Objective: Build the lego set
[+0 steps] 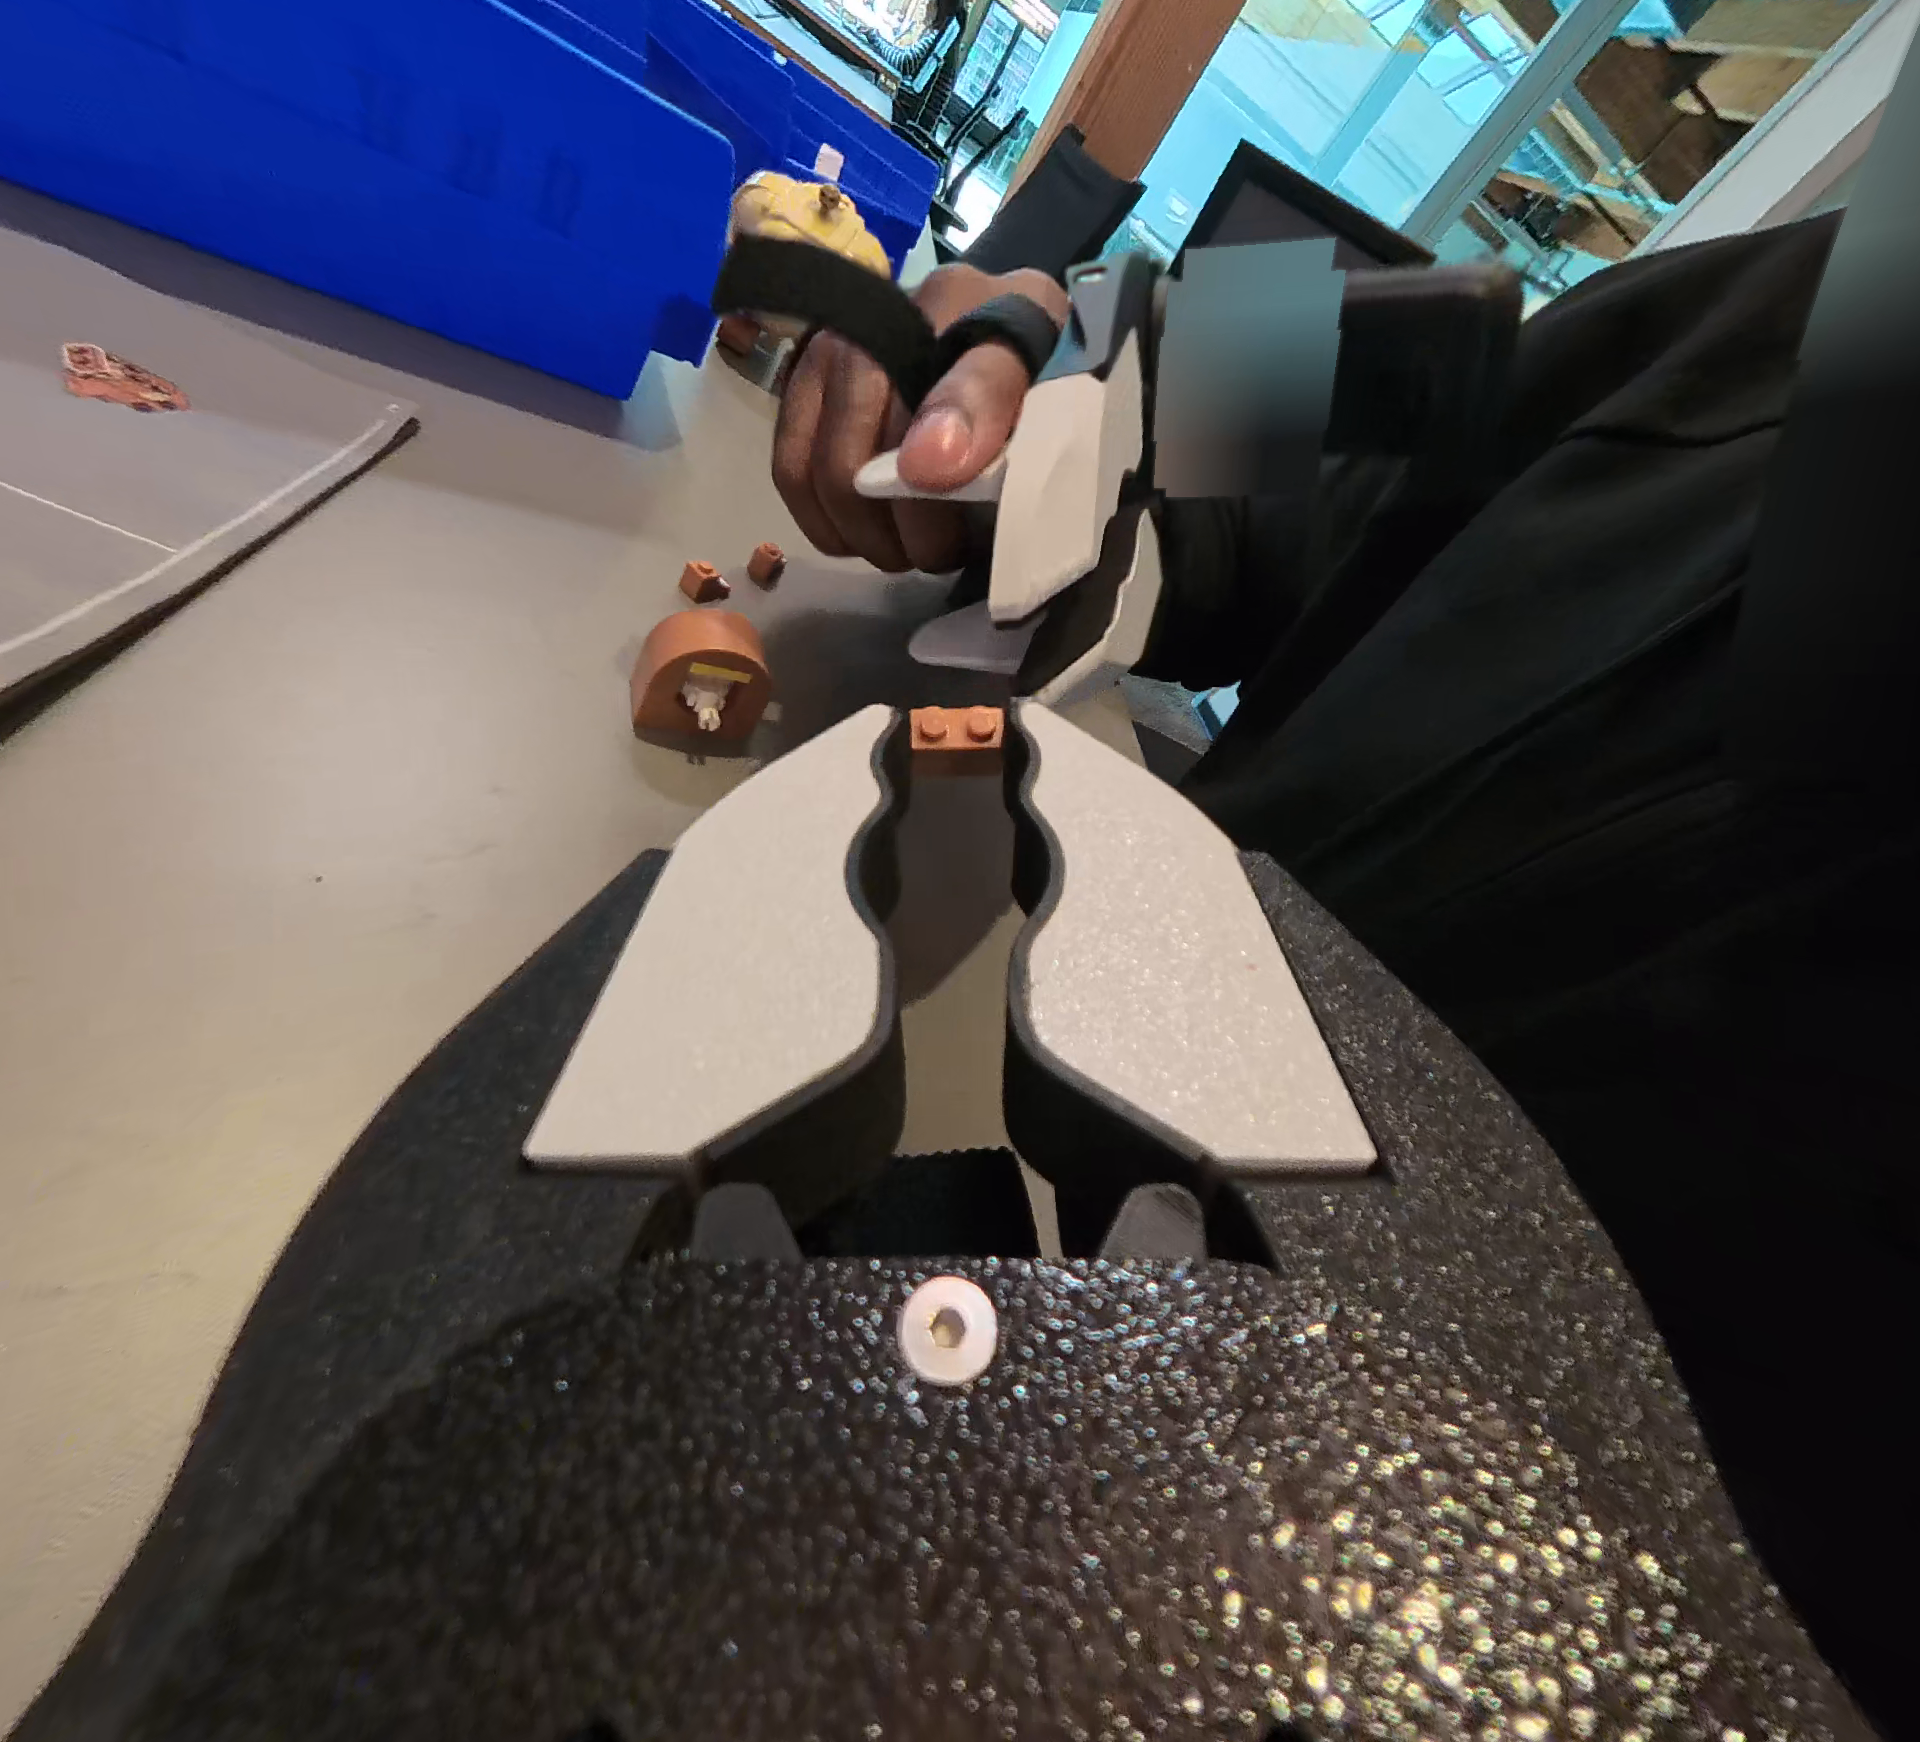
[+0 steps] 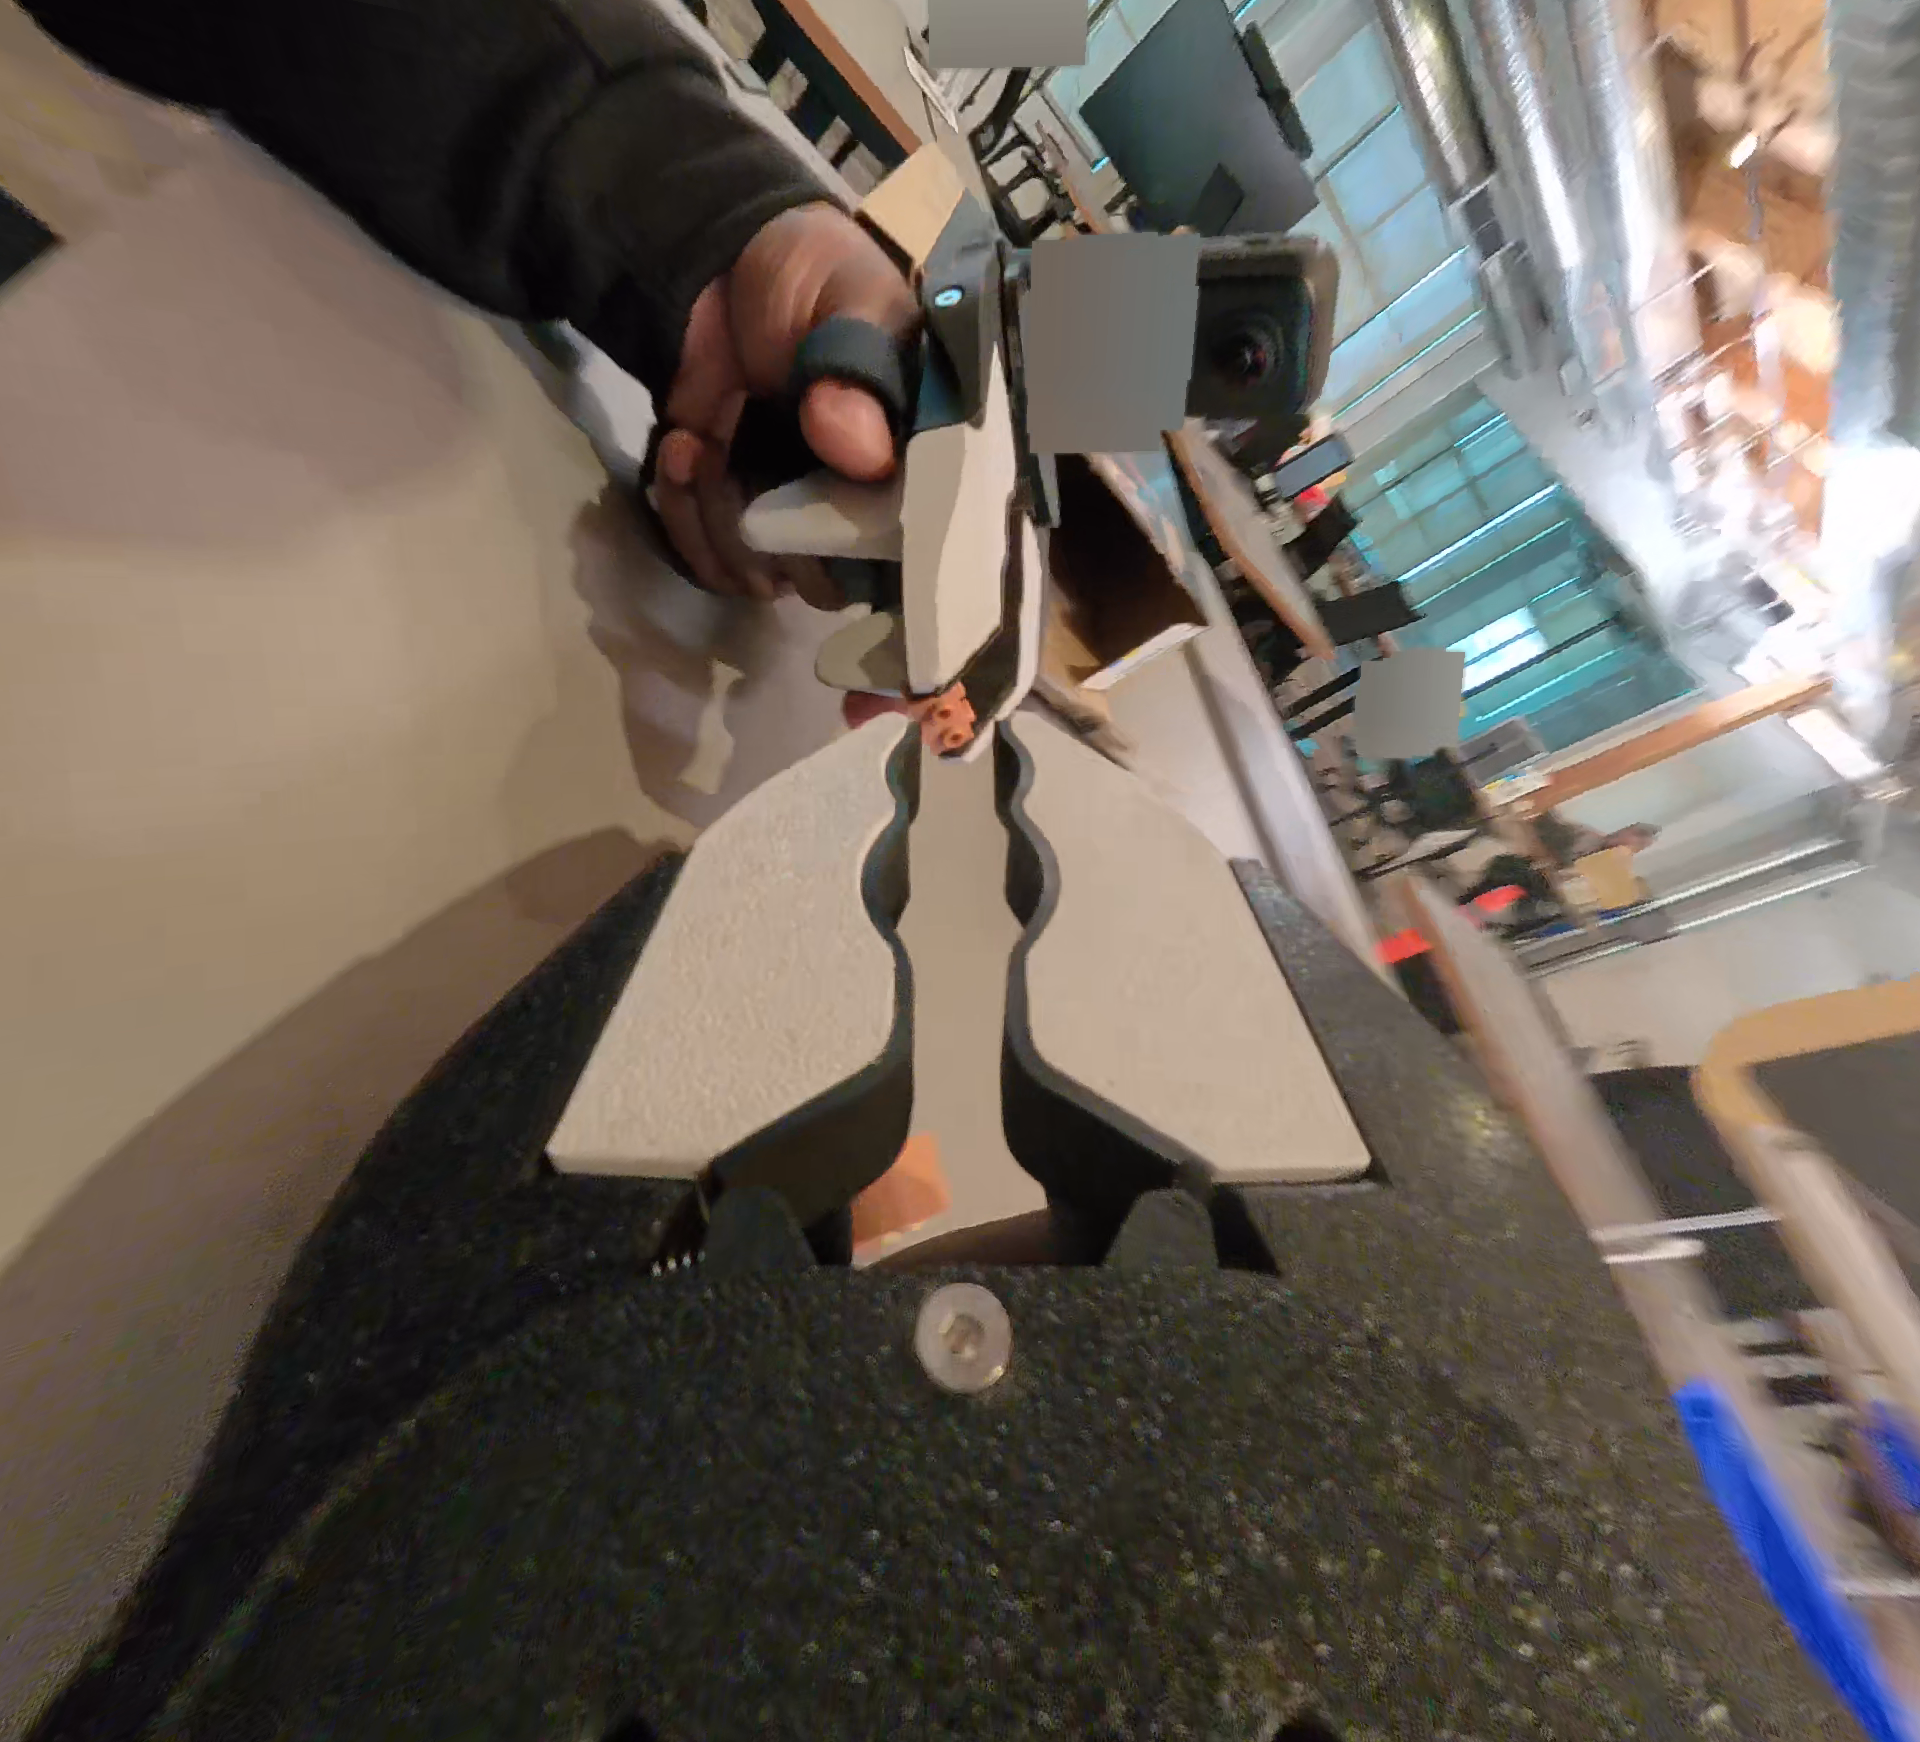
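Observation:
My left gripper is shut on a small brown two-stud brick, held at the fingertips above the grey table. The right wrist view shows the same brick pinched in the left gripper's tips. My right gripper is open. Table shows through the gap between its fingers, and its tips stand right at the brick without gripping it. In the left wrist view the right gripper, held by a hand, sits just beyond the brick.
A brown rounded piece with white and yellow parts and two small brown bricks lie on the table to the left. Blue bins, a grey mat and a tan model stand farther back. A cardboard box is behind. The tips of both grippers are at nearly the same place.

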Demonstrator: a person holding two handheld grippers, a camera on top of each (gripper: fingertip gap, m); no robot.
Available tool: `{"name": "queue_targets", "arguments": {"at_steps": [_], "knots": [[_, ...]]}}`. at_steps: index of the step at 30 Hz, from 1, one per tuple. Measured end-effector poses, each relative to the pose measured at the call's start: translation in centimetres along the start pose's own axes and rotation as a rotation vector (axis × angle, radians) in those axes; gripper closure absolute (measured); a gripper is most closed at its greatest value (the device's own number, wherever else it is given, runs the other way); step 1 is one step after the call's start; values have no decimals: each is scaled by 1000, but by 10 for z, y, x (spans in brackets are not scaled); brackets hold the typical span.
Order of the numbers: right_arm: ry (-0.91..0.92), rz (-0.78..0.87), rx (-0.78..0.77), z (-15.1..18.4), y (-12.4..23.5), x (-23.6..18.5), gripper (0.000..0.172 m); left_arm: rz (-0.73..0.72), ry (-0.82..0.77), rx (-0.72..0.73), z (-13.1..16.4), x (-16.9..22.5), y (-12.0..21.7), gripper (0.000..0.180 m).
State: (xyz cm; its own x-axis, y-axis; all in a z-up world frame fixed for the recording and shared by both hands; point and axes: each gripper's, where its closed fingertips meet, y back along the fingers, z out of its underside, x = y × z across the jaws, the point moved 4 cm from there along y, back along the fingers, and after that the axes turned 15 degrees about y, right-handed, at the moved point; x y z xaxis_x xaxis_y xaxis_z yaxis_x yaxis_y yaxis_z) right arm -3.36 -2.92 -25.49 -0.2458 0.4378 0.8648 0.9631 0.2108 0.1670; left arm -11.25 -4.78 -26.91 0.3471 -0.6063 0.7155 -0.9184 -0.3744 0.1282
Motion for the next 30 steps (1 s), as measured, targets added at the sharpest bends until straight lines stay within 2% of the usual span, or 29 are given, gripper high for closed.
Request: {"name": "queue_targets", "arguments": {"at_steps": [5, 10, 13, 24, 30], "knots": [[-407, -85, 58, 2, 5, 11, 172, -7, -35, -12, 1, 1, -2, 164], [-656, -146, 104, 10, 10, 17, 172, -26, -54, -9, 1, -1, 0, 165], [-701, -165, 75, 16, 8, 15, 172, -37, -64, -14, 1, -2, 0, 165], [-667, -237, -45, 24, 3, 1, 172, -137, -114, -37, 2, -9, 4, 165], [-666, -217, -81, 24, 2, 2, 172, -181, -126, -14, -2, -11, 9, 165]]}}
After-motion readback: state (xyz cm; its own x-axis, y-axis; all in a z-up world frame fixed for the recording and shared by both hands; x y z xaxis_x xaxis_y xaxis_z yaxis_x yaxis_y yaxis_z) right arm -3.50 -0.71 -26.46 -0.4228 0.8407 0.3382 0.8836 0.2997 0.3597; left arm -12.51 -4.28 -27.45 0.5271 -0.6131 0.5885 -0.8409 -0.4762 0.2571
